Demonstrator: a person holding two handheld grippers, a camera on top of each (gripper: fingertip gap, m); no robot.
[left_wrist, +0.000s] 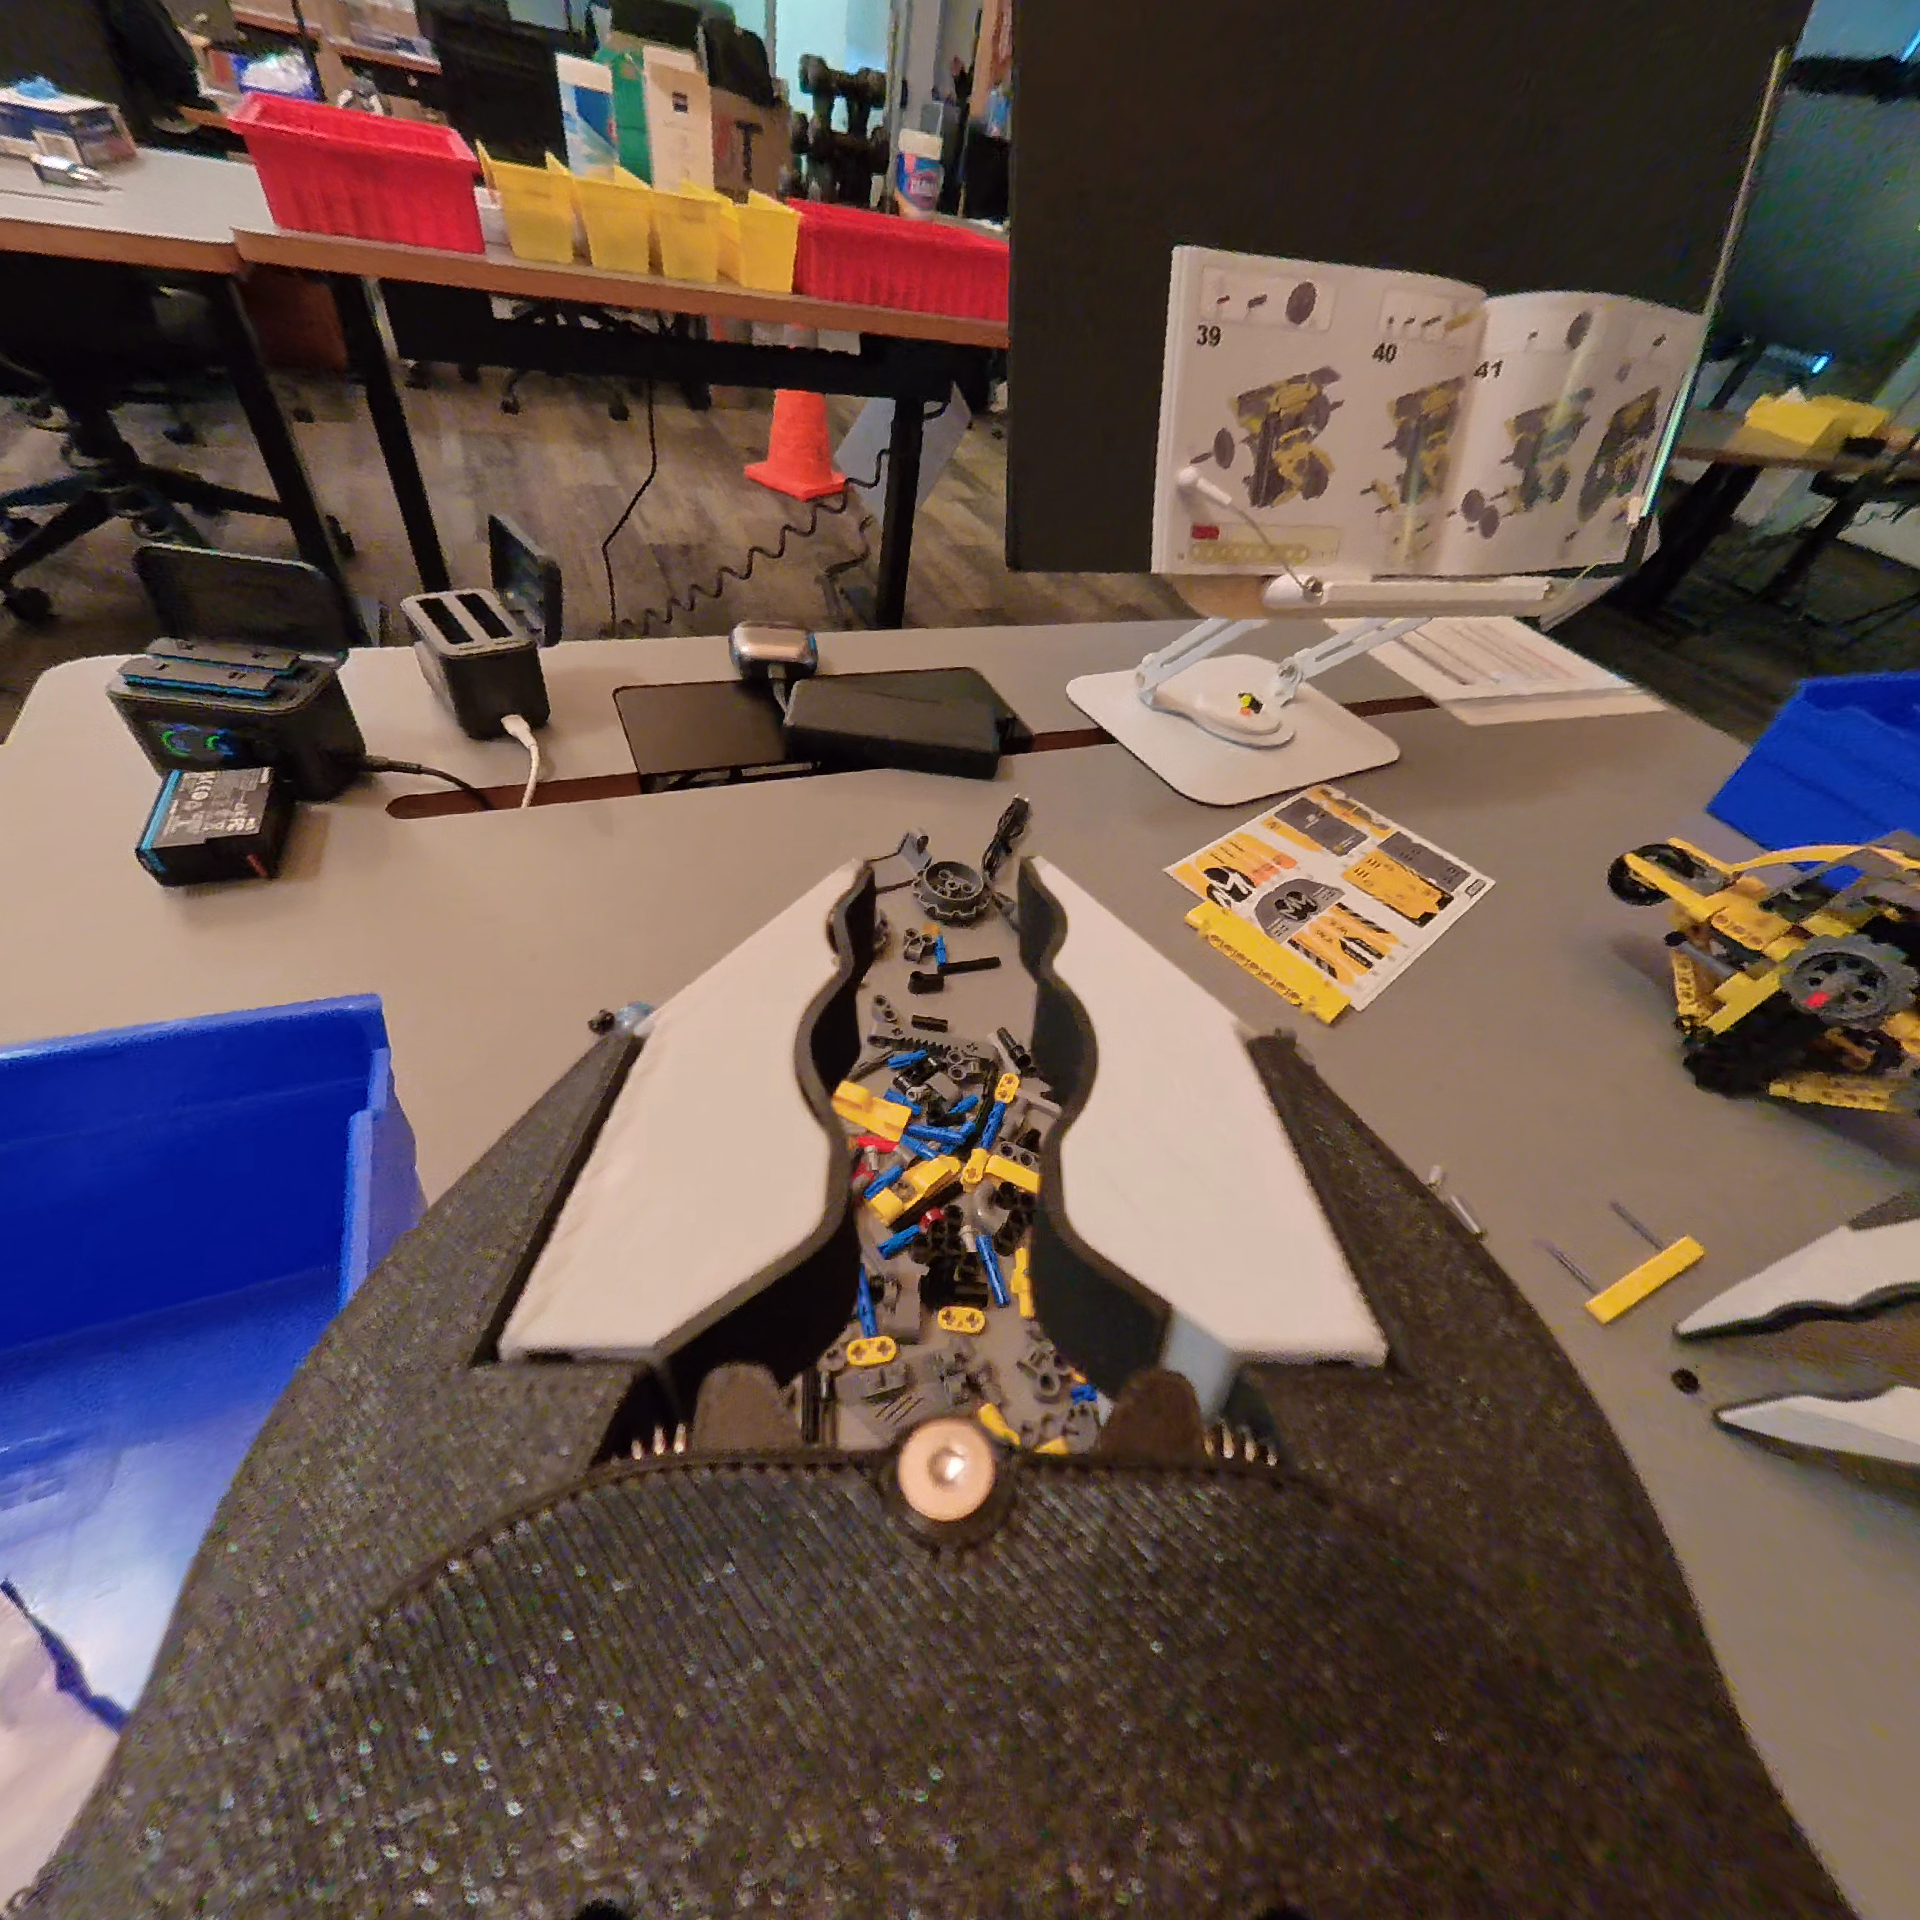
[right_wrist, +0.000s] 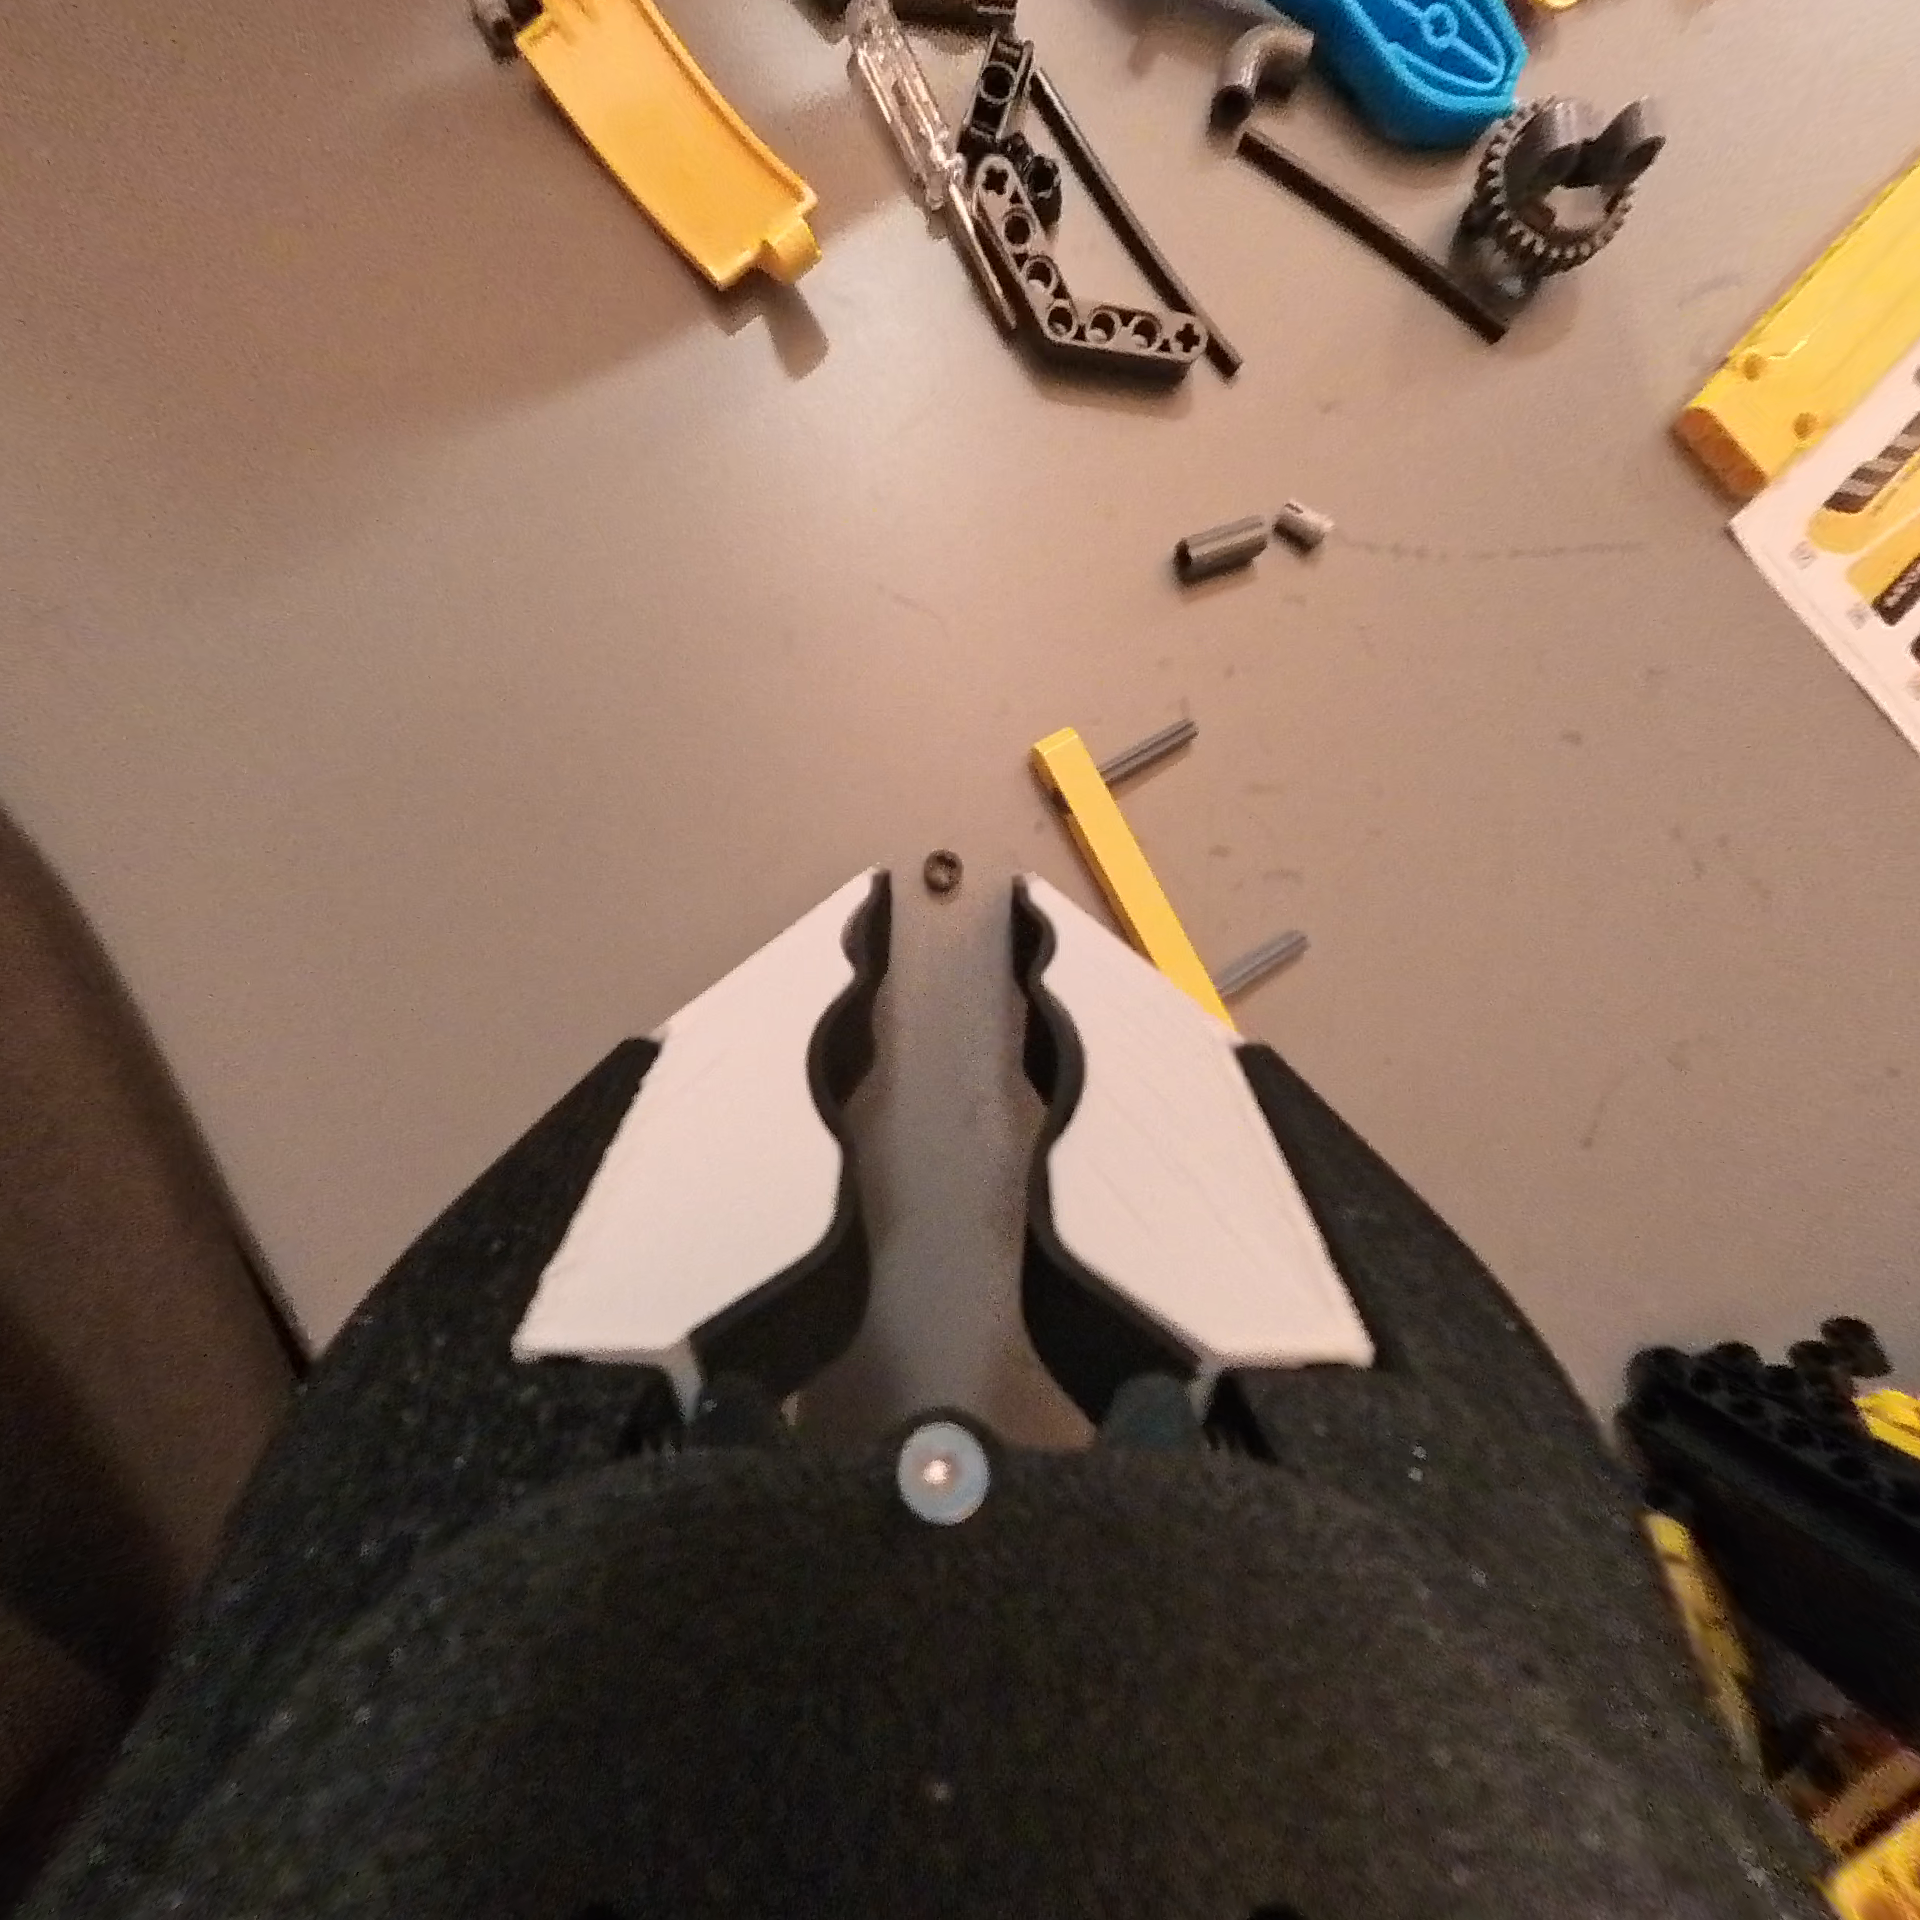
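My left gripper (left_wrist: 943, 878) is open and empty above a heap of small yellow, blue, black and grey building pieces (left_wrist: 940, 1164) on the grey table (left_wrist: 520, 935). A dark gear wheel (left_wrist: 951, 888) lies just past its tips. My right gripper (right_wrist: 951, 883) is open and empty, low over the table (right_wrist: 468, 623). A tiny black ring (right_wrist: 942, 871) lies just ahead of its tips. A yellow beam (right_wrist: 1122, 868) with two grey pins lies under its right finger. The right gripper's fingers (left_wrist: 1808, 1283) also show at the right edge of the left wrist view.
A half-built yellow and black vehicle (left_wrist: 1797, 987) stands at the right, a sticker sheet (left_wrist: 1325, 899) before it. An open instruction booklet (left_wrist: 1423, 416) rests on a white stand. Blue bins (left_wrist: 177, 1195) flank the table. A curved yellow panel (right_wrist: 665, 135), a black angled beam (right_wrist: 1081, 301), a gear (right_wrist: 1558, 187). My right fingertips sit around 35 cm from my left ones. It is some 15 cm from my right tips to the gear (right_wrist: 1558, 187).
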